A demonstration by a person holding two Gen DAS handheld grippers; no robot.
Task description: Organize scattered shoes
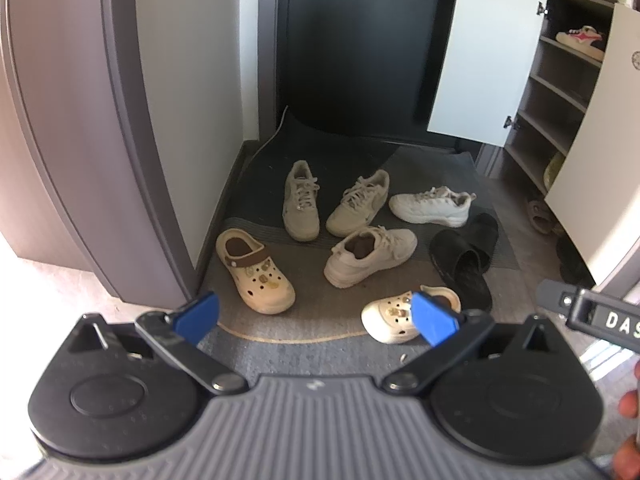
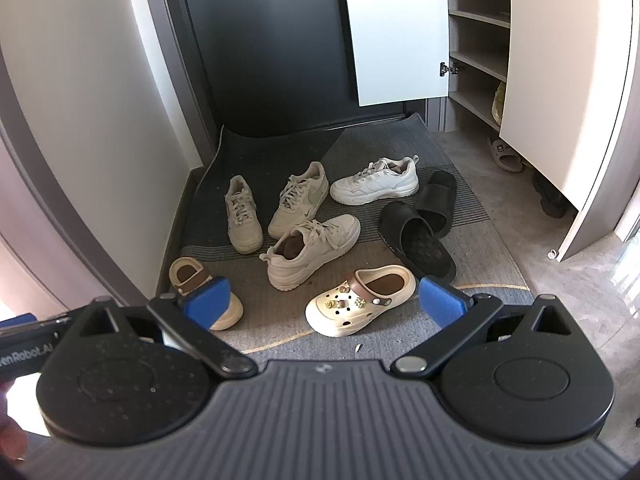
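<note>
Shoes beyond spread right claw

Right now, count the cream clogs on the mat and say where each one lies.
2. One cream clog lies at the mat's near edge, between the grippers. The other cream clog lies toward the left wall, in front of the beige sneakers. More may sit hidden in the cabinet.

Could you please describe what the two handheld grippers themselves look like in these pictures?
Both look alike. The left gripper and the right gripper each have a ribbed grey body, two round black housings, black linkage arms with silver pivots, and blue pads on the fingers. White lettering marks each gripper's side. No cables or sleeves show.
</note>
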